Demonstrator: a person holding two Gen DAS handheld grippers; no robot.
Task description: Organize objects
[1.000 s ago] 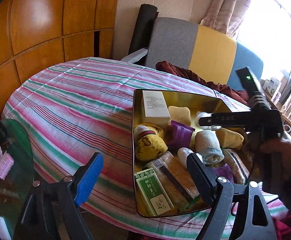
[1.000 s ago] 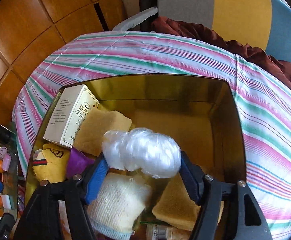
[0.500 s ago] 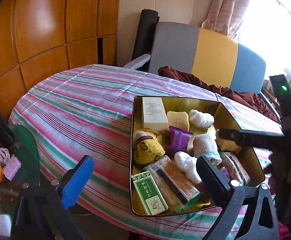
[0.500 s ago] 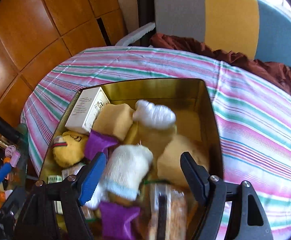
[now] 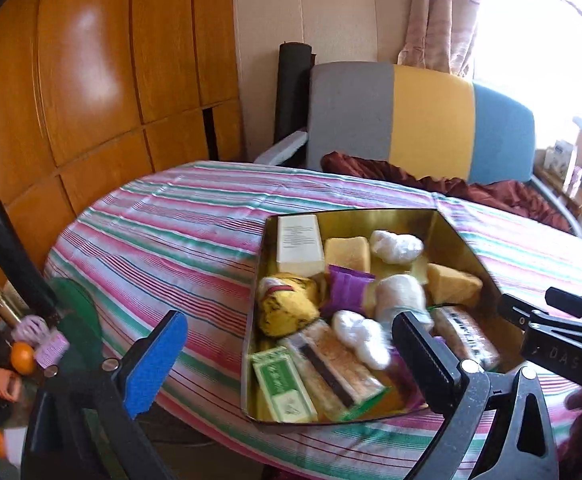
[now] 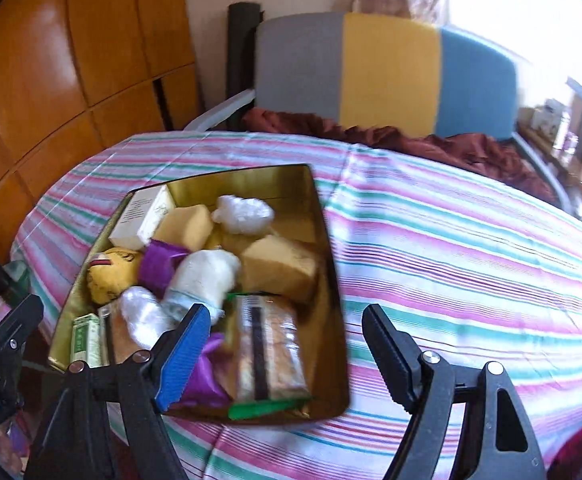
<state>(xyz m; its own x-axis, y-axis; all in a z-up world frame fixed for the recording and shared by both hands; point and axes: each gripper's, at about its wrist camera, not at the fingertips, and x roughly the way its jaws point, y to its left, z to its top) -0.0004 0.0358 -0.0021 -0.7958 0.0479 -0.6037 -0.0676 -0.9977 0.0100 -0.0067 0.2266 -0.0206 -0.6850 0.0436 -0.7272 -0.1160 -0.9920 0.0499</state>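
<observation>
The gold tin point(image 5: 457, 240) is sitting on the striped tablecloth point(image 5: 179, 232), its long axis running from the near table edge toward the chair point(image 5: 419, 120). Inside, a white box point(image 5: 299, 244), 2 sponges and a clear plastic bundle point(image 5: 397, 246) are lying at the far end. The left gripper point(image 5: 287, 356) is hovering fully spread, holding nothing. The right gripper point(image 6: 287, 344) is gaping over the tin's near corner, empty.

Each hand-held tool is black plastic. The left tongs point(image 5: 287, 356) and right tongs point(image 6: 287, 344) each pair 1 blue-padded finger point(image 6: 185, 354) with 1 ribbed black finger point(image 6: 387, 350), fastened by silver screws. White lettering marks both bodies.
</observation>
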